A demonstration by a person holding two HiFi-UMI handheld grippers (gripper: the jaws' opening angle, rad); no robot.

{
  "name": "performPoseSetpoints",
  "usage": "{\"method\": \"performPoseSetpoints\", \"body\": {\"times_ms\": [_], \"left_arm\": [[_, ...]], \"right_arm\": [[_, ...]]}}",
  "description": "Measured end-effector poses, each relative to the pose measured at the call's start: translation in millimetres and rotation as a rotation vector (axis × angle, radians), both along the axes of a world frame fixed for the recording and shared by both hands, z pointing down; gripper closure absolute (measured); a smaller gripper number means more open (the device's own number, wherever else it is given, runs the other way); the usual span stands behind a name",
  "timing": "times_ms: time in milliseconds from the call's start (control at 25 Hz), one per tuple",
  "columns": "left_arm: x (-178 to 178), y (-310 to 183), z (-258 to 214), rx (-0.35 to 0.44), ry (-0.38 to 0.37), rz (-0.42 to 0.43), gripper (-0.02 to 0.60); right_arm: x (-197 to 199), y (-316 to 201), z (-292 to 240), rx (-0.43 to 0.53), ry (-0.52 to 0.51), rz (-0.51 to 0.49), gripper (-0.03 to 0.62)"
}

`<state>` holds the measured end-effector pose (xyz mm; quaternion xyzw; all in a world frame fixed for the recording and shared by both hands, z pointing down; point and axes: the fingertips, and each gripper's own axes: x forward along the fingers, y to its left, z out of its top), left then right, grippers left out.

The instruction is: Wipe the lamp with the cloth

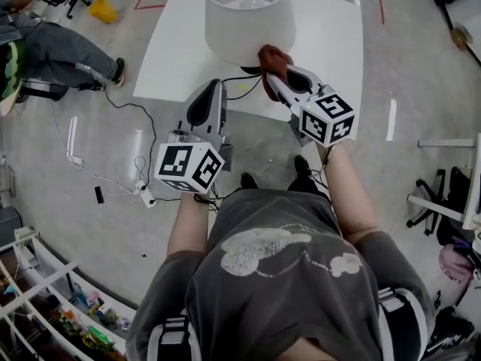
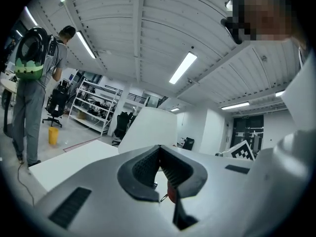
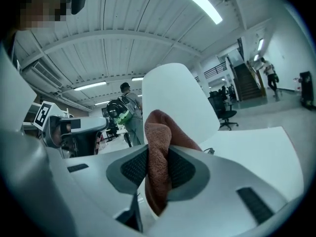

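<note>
Two tongs reach toward a white worktop (image 1: 331, 36) seen from above. At the far left of the head view, a person (image 1: 60, 51) in grey trousers is on the floor side of the room. The left gripper view shows the same person (image 2: 34, 83) standing with a green-and-black backpack, and a yellow bin (image 1: 103, 10) sits on the floor near them. A white power strip (image 1: 143, 194) lies on the floor below the worktop's left corner.

The left tongs (image 1: 214, 87) hover at the near edge of the worktop, level with the lamp but apart from it. In their own view the left tongs (image 2: 159, 148) have their dark ribbed pads meeting at the tip, with nothing caught between them.

Next comes the lamp (image 1: 248, 13), standing on the worktop near its middle. Its white shade is upright, and a black cord (image 1: 240, 89) trails from under it over the near edge.

At the shade's lower right rim is the cloth (image 1: 272, 57), rust-brown and bunched, touching the shade as far as the head view shows. The right tongs (image 1: 275, 77) are clamped on it. In the right gripper view the cloth (image 3: 158, 132) stands up between the pads and hangs below them, with the lamp (image 3: 175, 98) directly behind it.
</note>
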<state>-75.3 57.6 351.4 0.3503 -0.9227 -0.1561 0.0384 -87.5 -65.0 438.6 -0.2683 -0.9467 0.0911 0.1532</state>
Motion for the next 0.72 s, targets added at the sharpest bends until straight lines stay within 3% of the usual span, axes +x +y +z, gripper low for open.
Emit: {"method": "performPoseSetpoints", "body": {"times_ms": [200,360,720], "left_arm": [[4,4,5,-0.001,0.014,0.048,0.574],[4,4,2,0.002,0.017,0.049,0.574],[-11,-5,-29,-0.033,-0.068,-0.016,0.574]], "right_arm": [[15,5,9,0.006,0.026,0.054,0.503],[25,12,-13,0.005,-0.006,0.033,0.503],[9,14,-139,-0.086,-0.284,-0.072,0.503]]}}
